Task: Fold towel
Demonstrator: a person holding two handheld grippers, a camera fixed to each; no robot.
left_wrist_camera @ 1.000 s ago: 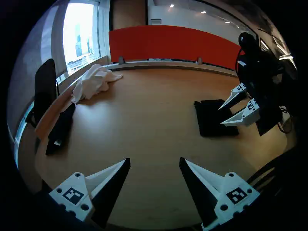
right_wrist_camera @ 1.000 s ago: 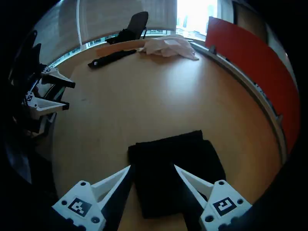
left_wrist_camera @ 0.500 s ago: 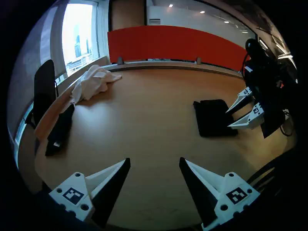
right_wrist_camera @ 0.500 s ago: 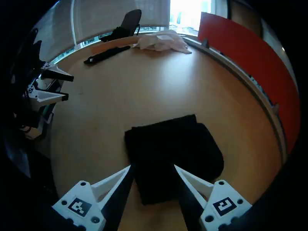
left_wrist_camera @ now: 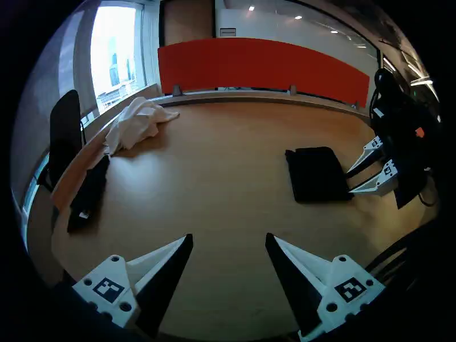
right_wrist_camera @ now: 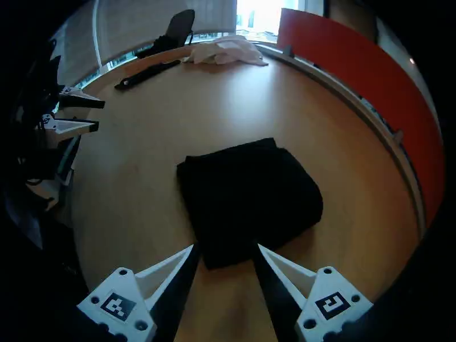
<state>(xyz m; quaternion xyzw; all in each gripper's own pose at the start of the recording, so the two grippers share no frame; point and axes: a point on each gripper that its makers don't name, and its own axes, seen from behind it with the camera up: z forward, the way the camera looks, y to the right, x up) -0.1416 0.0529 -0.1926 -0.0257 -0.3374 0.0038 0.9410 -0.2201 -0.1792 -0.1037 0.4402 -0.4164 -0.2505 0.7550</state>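
A black towel [right_wrist_camera: 248,196] lies folded into a thick rectangle on the wooden table [right_wrist_camera: 171,125]; the left gripper view has this black towel [left_wrist_camera: 315,172] at the right. My right gripper [right_wrist_camera: 225,256] is open just behind the towel's near edge, nothing between its fingers; seen from the left gripper view, the right gripper [left_wrist_camera: 365,174] hovers beside the towel's right edge. My left gripper [left_wrist_camera: 228,242] is open over bare table, far from the towel; in the right gripper view the left gripper [right_wrist_camera: 94,114] sits at the table's left rim.
A crumpled white cloth [left_wrist_camera: 137,121] lies at the far left of the table, near the window. A long black item [left_wrist_camera: 88,191] rests along the left edge by a dark chair [left_wrist_camera: 64,134]. A red partition [left_wrist_camera: 262,62] runs behind the table.
My right gripper has drawn back off the black towel, from over its middle to just behind its near edge. The towel stays put. The left gripper has not moved.
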